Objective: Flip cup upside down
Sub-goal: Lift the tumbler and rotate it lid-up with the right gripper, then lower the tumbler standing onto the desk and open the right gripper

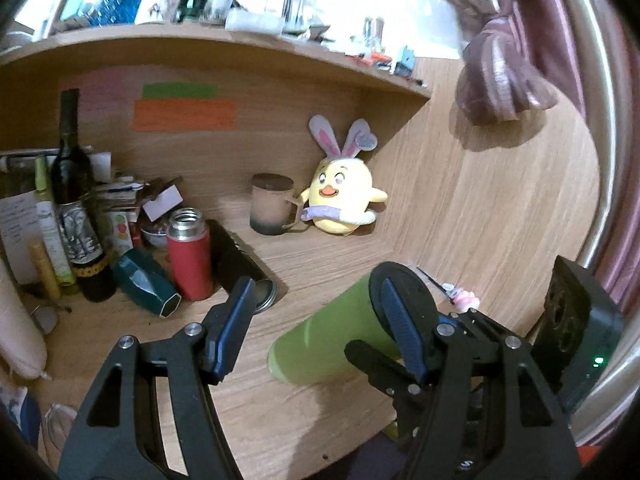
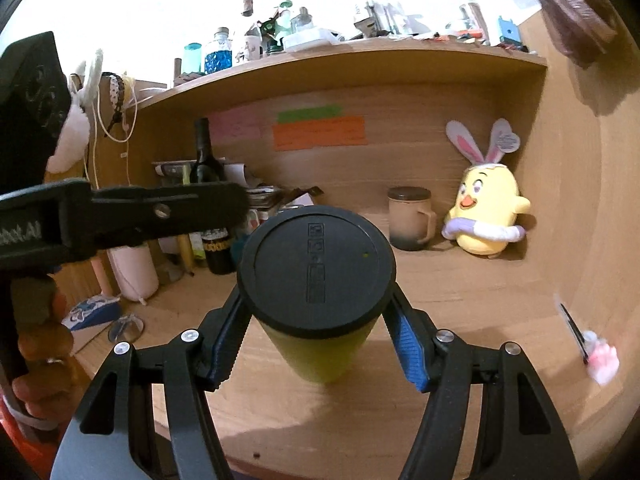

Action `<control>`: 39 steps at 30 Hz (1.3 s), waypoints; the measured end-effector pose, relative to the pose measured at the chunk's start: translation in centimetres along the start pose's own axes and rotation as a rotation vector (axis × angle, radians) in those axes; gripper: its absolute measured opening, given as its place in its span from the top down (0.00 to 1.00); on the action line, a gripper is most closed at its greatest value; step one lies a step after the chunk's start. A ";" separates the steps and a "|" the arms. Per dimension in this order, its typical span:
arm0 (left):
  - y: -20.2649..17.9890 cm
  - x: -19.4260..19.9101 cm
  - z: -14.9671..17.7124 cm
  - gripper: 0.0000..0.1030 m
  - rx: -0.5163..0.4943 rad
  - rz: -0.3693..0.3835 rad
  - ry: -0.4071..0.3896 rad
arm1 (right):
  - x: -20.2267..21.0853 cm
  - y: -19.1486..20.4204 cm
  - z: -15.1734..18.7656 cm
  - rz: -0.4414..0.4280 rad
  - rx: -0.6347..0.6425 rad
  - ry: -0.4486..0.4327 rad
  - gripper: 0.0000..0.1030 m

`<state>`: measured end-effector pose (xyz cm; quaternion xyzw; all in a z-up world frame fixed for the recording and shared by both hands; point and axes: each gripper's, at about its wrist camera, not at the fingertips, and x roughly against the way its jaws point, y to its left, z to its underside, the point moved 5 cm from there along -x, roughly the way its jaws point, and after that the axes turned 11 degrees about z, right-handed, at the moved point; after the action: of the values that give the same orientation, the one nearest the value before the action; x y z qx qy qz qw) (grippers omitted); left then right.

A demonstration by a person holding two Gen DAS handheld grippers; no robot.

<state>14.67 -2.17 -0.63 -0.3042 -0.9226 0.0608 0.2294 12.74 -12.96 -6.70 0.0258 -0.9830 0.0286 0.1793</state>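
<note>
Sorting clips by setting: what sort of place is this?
Probably a home desk nook: a wooden desk under a cluttered shelf, with a chick plush toy and sticky notes.

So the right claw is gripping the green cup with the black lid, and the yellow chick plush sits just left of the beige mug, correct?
Not quite. The right claw does grip the green cup with the black lid, but the yellow chick plush sits to the right of the beige mug, not the left. The right wrist view shows this.
</note>
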 end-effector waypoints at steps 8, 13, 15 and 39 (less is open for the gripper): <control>3.5 -2.3 -2.1 0.36 0.061 0.009 0.042 | -3.3 0.6 -1.6 -0.036 0.005 0.016 0.39; 5.2 -2.9 -2.6 0.36 0.060 -0.064 0.054 | -5.2 1.3 -1.4 -0.074 0.029 0.048 0.40; 5.9 -3.0 -2.8 0.36 0.068 -0.072 0.051 | -5.8 1.5 -1.2 -0.090 0.029 0.057 0.43; 3.5 3.4 0.2 0.30 0.027 -0.230 -0.082 | 0.5 -2.3 -2.9 -0.082 -0.030 0.005 0.24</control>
<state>14.06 2.66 -0.41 -0.1906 -0.9591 0.0589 0.2009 13.47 -15.04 -3.69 0.0634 -0.9810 0.0064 0.1833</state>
